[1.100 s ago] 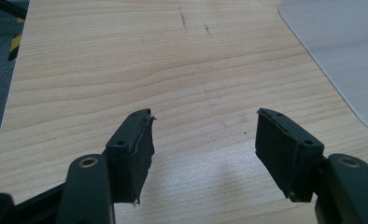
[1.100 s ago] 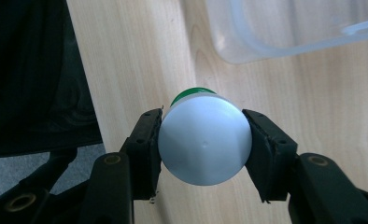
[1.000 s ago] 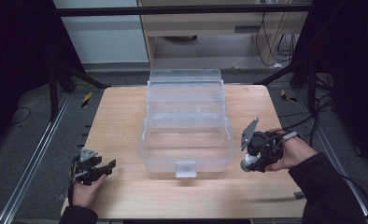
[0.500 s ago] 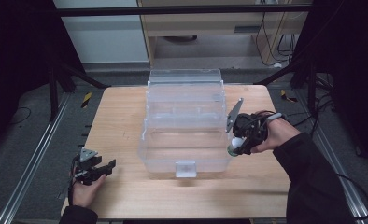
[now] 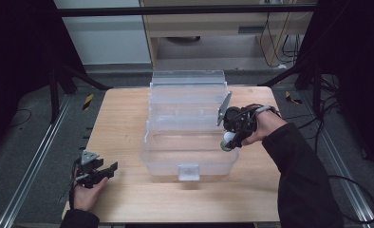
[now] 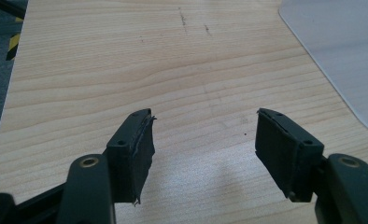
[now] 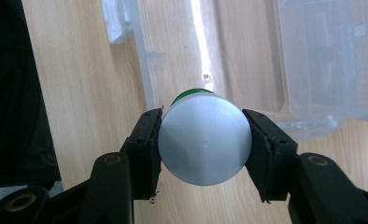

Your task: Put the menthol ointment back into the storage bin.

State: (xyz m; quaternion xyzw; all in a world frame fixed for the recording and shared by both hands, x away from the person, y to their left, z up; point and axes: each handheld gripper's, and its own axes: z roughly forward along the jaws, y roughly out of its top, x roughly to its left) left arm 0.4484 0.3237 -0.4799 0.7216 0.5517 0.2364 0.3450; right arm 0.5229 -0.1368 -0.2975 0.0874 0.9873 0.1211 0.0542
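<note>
The right gripper clamps a white bottle with a green cap, its long axis pointing down over the right rim of the clear box. The left gripper, jaws apart and empty, rests well left of the box. The box sits mid-table, on pale wood; dark frames stand behind.

Matt wood table, clear glossy plastic box, smooth white bottle.
</note>
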